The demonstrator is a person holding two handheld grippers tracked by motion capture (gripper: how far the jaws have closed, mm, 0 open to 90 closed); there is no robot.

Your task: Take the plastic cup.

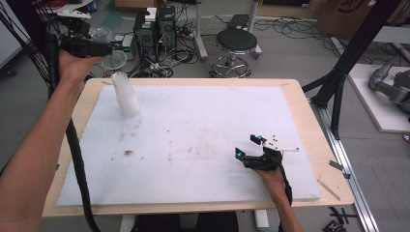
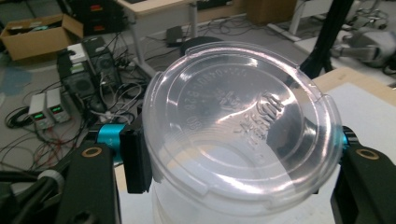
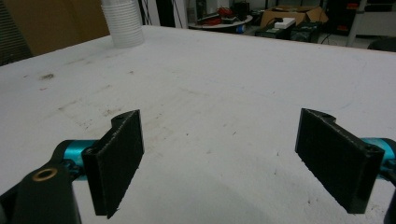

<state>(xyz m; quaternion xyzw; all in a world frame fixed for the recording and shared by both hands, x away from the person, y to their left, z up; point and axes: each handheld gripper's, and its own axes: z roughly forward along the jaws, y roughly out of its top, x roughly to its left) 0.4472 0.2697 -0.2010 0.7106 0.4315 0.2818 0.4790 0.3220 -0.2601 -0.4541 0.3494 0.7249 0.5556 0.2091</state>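
Right gripper (image 1: 252,147) near right on white foam mat (image 1: 208,145), jaws wide apart, empty, idle. Left gripper (image 1: 104,50) far left, raised, clamping clear ribbed plastic lid (image 2: 240,123) by rim, just above stack of translucent cups (image 1: 124,94). Step likely lid handling; next needs level, centred lowering

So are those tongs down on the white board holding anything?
No: in the right gripper view the right tongs stand wide apart, with just bare white board between them.
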